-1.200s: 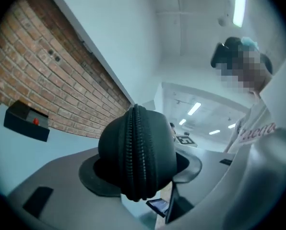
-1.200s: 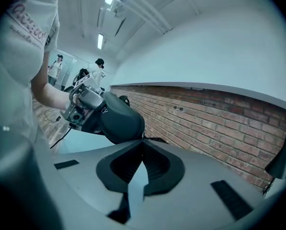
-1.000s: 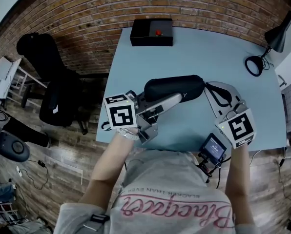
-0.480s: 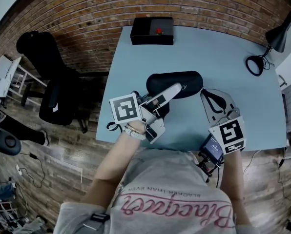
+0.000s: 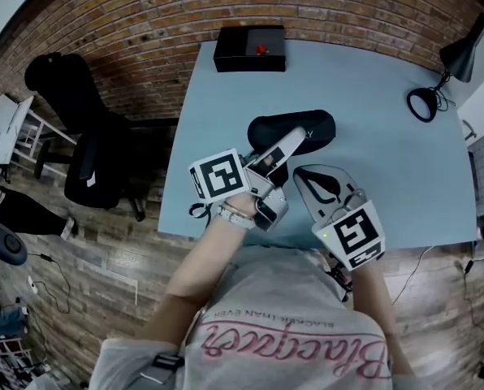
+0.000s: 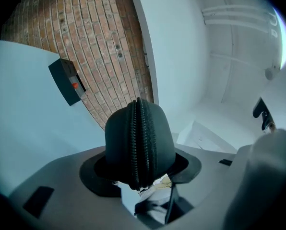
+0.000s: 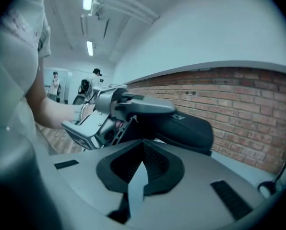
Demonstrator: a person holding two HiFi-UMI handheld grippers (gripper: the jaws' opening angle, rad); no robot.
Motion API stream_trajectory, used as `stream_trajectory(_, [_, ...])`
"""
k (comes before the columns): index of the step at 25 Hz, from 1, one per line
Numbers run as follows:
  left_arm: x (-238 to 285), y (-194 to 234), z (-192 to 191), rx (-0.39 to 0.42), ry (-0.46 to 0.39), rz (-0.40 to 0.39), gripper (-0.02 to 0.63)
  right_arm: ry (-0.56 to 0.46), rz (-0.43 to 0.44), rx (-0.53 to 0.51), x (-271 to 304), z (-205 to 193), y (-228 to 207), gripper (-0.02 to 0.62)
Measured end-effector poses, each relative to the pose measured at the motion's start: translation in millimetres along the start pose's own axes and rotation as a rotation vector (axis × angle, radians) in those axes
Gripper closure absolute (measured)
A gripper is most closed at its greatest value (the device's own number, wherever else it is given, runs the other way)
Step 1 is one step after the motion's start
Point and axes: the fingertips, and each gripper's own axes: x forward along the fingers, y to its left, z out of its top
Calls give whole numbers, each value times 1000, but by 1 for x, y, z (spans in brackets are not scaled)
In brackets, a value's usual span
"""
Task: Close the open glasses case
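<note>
The black zipped glasses case [image 5: 303, 128] lies across the light blue table [image 5: 388, 161], its near end clamped in my left gripper [image 5: 284, 146]. In the left gripper view the case [image 6: 139, 138] fills the jaws end-on, its zip line running up the middle, the pads of the left gripper [image 6: 140, 176] pressing on both sides. My right gripper [image 5: 303, 173] hovers just right of the left one, near the table's front edge. In the right gripper view the right gripper [image 7: 143, 159] has its jaws together and holds nothing; the case [image 7: 186, 126] lies just beyond them.
A black box with a red button [image 5: 250, 49] sits at the table's far edge by the brick wall. A black desk lamp [image 5: 457, 59] stands at the far right corner. A black office chair [image 5: 88, 145] is on the floor to the left.
My right gripper has swung left and now sits close beside the left gripper. The left gripper has shifted a little right and rolled, with the case still in it.
</note>
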Motion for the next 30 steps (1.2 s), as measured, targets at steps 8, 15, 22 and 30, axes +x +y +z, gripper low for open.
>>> stream_trajectory(8, [1,-9,-2,65,55,15,354,-8,-221,127,-10,-14,-46,578])
stream_trajectory(15, [-5,-14,1,68,87,9,353,-7,-334,167,-29,-24,-87,567])
stream_trajectory(22, [-6,-19,-4,73,137,-13,353,-4,-269,97,-21,-20,-84,486])
stream_trajectory(30, [-10,-22,2,21,97,-41,353,22,-247,1,-24,-10,-78,578])
